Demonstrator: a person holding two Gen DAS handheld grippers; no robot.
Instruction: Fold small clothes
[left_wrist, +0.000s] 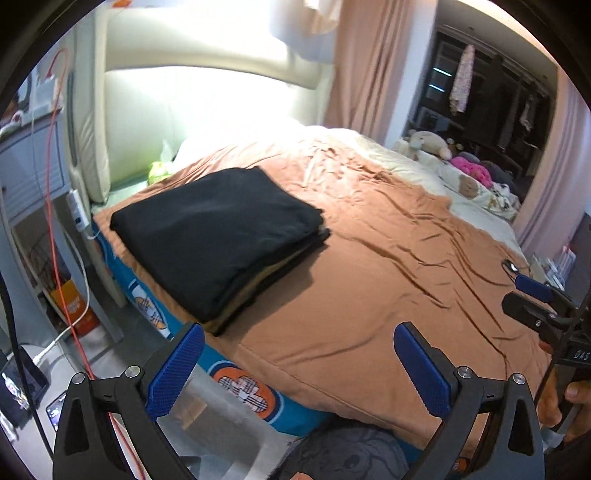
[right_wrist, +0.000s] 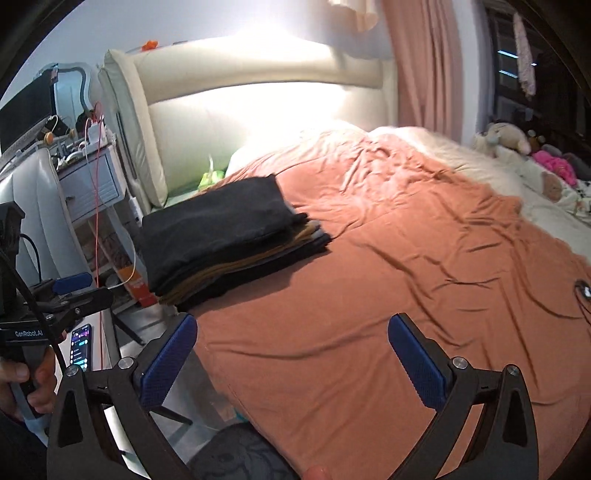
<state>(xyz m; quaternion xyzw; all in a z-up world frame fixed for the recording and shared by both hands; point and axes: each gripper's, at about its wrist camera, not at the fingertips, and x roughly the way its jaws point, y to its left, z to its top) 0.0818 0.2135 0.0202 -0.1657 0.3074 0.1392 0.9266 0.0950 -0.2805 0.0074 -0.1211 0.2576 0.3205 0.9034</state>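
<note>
A stack of folded clothes (left_wrist: 218, 236), black on top with brown and dark layers under it, lies on the near left part of the orange bedspread (left_wrist: 369, 266). It also shows in the right wrist view (right_wrist: 221, 236). My left gripper (left_wrist: 299, 354) is open and empty, held above the bed's near edge, to the right of and below the stack. My right gripper (right_wrist: 291, 347) is open and empty over the bedspread (right_wrist: 369, 295), right of the stack. The right gripper also shows in the left wrist view (left_wrist: 535, 299), and the left one in the right wrist view (right_wrist: 70, 288).
A cream headboard (right_wrist: 240, 110) stands behind the stack. A grey bedside table (right_wrist: 88, 184) with cables stands to the left. A phone (right_wrist: 81, 347) lies low on the left. Stuffed toys (left_wrist: 428, 142) and pink cloth (left_wrist: 476, 168) lie at the far right. A small dark object (left_wrist: 511, 266) rests on the bedspread.
</note>
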